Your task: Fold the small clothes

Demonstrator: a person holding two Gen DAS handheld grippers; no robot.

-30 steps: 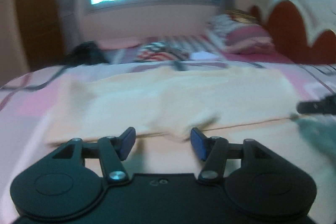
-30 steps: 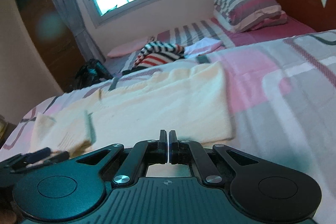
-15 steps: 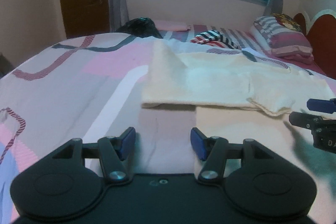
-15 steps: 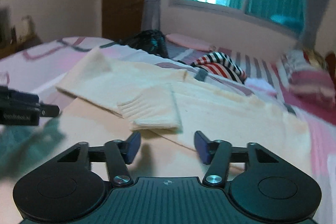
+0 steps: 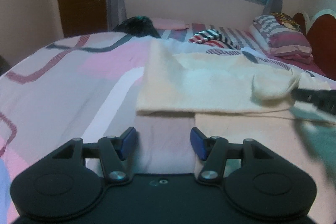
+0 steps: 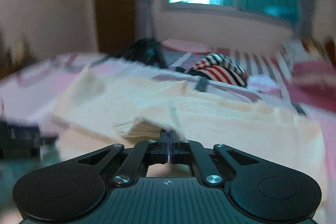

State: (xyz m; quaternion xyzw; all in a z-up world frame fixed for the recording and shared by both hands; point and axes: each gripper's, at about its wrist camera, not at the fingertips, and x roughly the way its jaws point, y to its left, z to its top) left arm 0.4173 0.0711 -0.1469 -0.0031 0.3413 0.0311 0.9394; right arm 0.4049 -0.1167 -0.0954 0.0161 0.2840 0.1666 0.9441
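The cream garment (image 5: pixel 201 85) lies spread on the pink patterned bedspread (image 5: pixel 63 85), one ribbed cuff (image 6: pixel 145 127) folded onto its body. The right gripper (image 6: pixel 169 138) is pressed together on that cuff's edge. The left gripper (image 5: pixel 162 143) hangs spread and empty, just short of the garment's near hem.

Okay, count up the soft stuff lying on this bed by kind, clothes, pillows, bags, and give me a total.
Cream garment spread on the bedspread: 1
Striped garment, bunched near the far side: 1
Striped pillows, stacked by the headboard: 2
Black bag at the far edge: 1
Total: 5
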